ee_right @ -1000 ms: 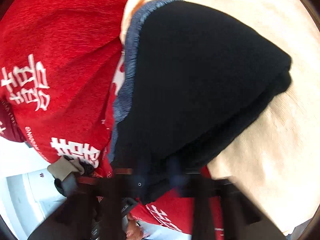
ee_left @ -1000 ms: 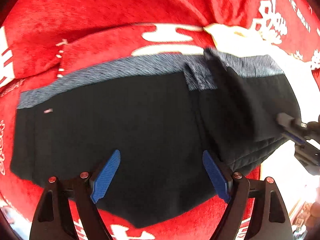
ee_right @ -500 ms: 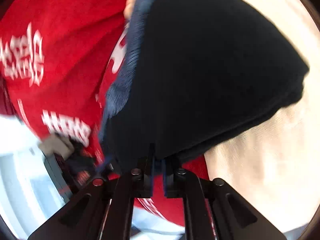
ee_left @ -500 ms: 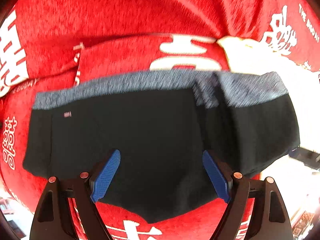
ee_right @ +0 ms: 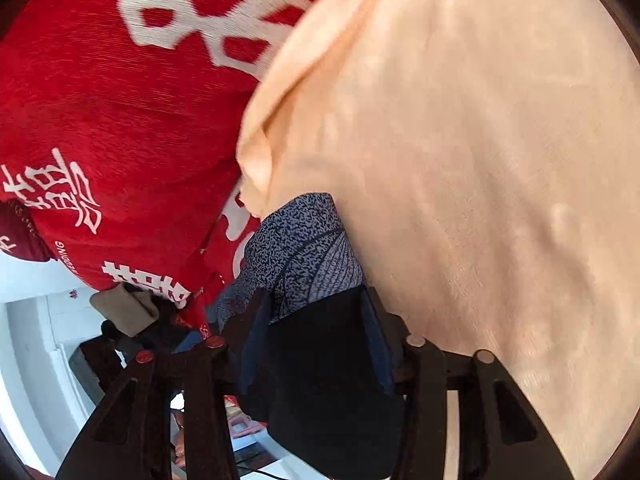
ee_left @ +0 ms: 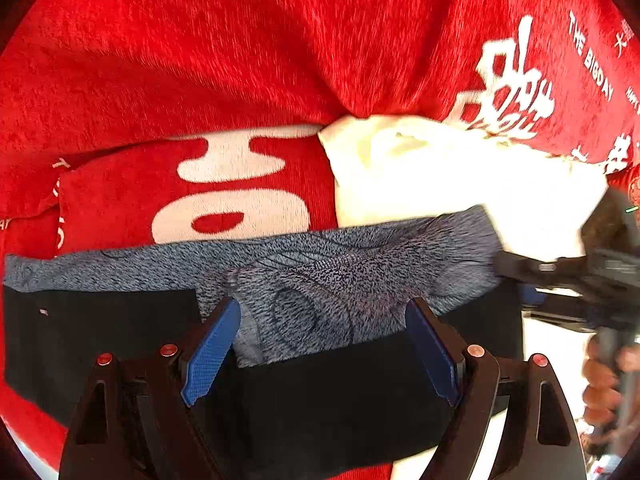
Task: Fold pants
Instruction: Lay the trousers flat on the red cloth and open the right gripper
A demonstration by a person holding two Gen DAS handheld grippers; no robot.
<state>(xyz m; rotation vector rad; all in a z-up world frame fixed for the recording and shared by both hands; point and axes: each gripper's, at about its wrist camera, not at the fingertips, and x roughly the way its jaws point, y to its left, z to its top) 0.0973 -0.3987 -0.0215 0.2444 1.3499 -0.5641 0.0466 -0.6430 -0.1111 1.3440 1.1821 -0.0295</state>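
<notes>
The black pants [ee_left: 100, 344] with a grey-blue speckled waistband [ee_left: 328, 280] lie folded on a red blanket [ee_left: 200, 60]. My left gripper [ee_left: 320, 344] is open, its blue pads [ee_left: 210, 354] standing on either side of the waistband. My right gripper [ee_right: 316, 344] is open around the pants' waistband end [ee_right: 308, 256], with black cloth between its blue pads [ee_right: 378, 350]. The right gripper also shows at the right edge of the left wrist view [ee_left: 568, 280].
A cream cloth [ee_right: 460, 160] lies under the pants' right end and shows in the left wrist view [ee_left: 440, 176]. The red blanket with white characters [ee_right: 100, 120] covers the surface. A white floor and the blanket's edge lie lower left [ee_right: 36, 320].
My left gripper has moved forward to the waistband. My right gripper, shut half a second ago, has opened and now straddles the waistband end of the pants.
</notes>
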